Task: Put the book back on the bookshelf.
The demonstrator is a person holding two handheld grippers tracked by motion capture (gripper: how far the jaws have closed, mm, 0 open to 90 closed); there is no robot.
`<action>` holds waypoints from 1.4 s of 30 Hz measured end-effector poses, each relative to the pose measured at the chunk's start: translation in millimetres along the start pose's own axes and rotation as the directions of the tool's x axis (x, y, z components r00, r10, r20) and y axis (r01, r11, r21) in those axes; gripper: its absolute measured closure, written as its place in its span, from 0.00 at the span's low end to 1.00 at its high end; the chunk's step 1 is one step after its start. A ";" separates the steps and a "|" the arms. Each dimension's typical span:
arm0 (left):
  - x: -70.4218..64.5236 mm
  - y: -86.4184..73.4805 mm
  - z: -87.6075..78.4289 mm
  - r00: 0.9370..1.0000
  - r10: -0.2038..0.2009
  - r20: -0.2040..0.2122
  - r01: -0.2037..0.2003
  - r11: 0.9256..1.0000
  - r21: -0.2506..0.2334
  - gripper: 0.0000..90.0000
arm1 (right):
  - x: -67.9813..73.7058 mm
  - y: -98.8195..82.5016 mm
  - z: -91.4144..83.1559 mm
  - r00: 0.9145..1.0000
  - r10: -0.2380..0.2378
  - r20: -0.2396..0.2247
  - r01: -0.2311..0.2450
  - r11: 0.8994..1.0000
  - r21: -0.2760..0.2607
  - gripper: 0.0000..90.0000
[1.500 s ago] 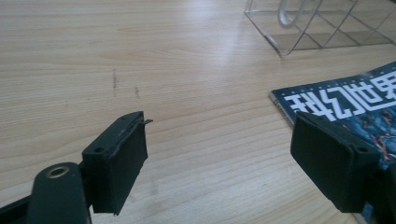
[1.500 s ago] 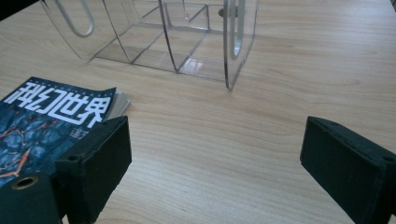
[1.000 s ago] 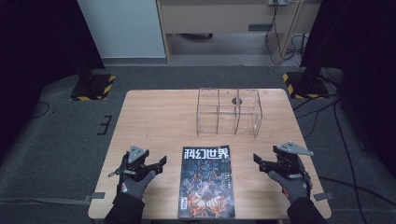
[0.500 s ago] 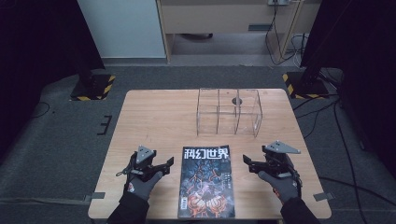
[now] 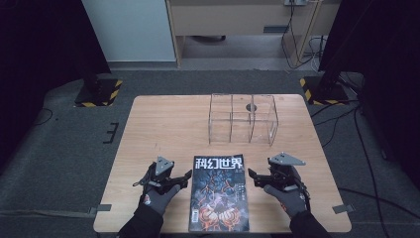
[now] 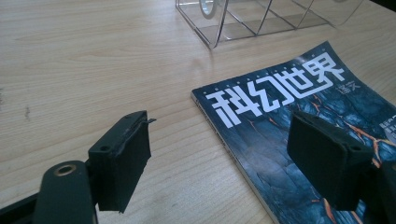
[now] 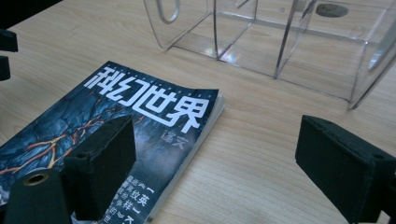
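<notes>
A dark magazine (image 5: 218, 193) with white title characters lies flat at the table's near edge, also seen as the magazine (image 6: 303, 121) and the magazine (image 7: 116, 126). My left gripper (image 5: 184, 177) sits just left of its spine, jaws open; in the left gripper view my left gripper (image 6: 229, 163) straddles the spine edge, one jaw over the wood, one over the cover. My right gripper (image 5: 252, 176) is at the magazine's right edge, open; the right gripper (image 7: 219, 168) spans the page edge. Nothing is held.
A clear plastic box (image 5: 242, 119) with three compartments stands behind the magazine on the wooden table (image 5: 163, 124). Black stands with striped bases (image 5: 96, 91) flank the table on the floor. Cables run at the right.
Both grippers have moved inward toward the magazine's two sides, and now reach its edges. The magazine has not moved.
</notes>
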State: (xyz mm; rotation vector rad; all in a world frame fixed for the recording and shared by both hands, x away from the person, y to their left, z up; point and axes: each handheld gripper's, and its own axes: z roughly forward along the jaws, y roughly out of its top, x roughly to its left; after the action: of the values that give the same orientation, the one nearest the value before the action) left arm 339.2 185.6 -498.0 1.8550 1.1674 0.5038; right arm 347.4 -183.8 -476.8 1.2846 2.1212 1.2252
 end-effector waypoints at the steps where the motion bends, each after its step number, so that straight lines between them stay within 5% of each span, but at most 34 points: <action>1: -0.4 -0.3 0.6 1.000 0.001 0.003 -0.001 1.000 0.002 0.23 | 1.4 -0.8 1.1 1.000 0.001 -0.002 -0.001 1.000 0.000 0.14; 19: -8.1 -10.0 16.4 0.999 0.046 0.028 -0.048 0.995 0.084 0.27 | 24.0 -20.1 29.1 0.998 0.008 -0.059 -0.003 0.997 0.081 0.17; 42: -20.4 -18.9 30.2 0.991 0.104 0.079 -0.116 0.979 0.170 0.27 | 38.2 -39.0 50.1 0.990 0.050 -0.128 -0.029 0.986 0.162 0.21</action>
State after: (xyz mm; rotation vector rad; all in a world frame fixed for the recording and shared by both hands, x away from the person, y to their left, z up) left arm 340.8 157.7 -528.1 2.0795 1.0956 0.4049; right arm 341.3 -135.0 -532.3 1.3516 2.3403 1.2074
